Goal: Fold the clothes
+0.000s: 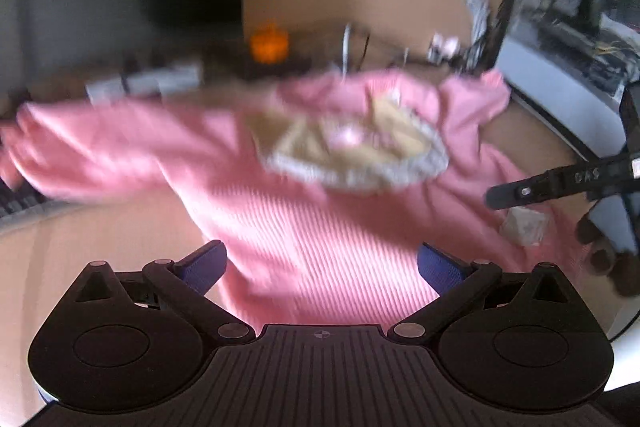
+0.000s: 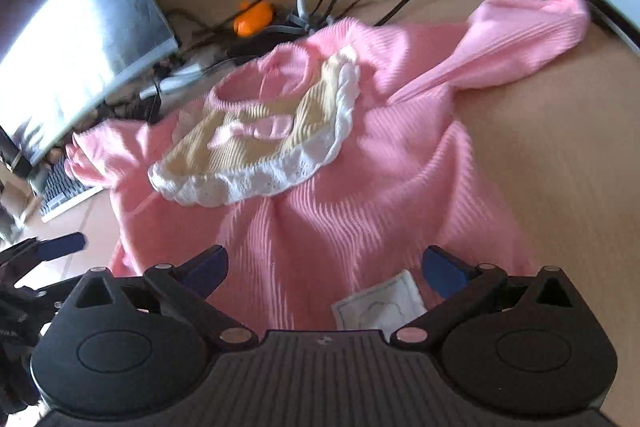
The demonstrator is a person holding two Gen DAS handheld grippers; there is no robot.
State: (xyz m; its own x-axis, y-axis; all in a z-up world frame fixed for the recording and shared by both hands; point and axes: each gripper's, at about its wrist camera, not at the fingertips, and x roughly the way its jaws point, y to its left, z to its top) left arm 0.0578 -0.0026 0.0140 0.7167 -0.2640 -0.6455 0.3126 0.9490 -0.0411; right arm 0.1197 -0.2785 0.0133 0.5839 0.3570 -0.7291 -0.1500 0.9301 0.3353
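Fingers (image 1: pixel 208 265) of both grippers gape apart, empty, over the hem of the soft, limp pink ribbed-knit sweater (image 2: pixel 320 219) with cream frilled bib, sprawled on the tan wooden tabletop (image 2: pixel 560 155); likely light, best pinched at the three-o'clock sleeve (image 2: pixel 520 39).

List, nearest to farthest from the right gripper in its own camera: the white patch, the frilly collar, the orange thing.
From the right gripper:
1. White patch, on the hem between its fingers.
2. Frilly collar, mid-garment.
3. Orange thing, among cables beyond the neckline.
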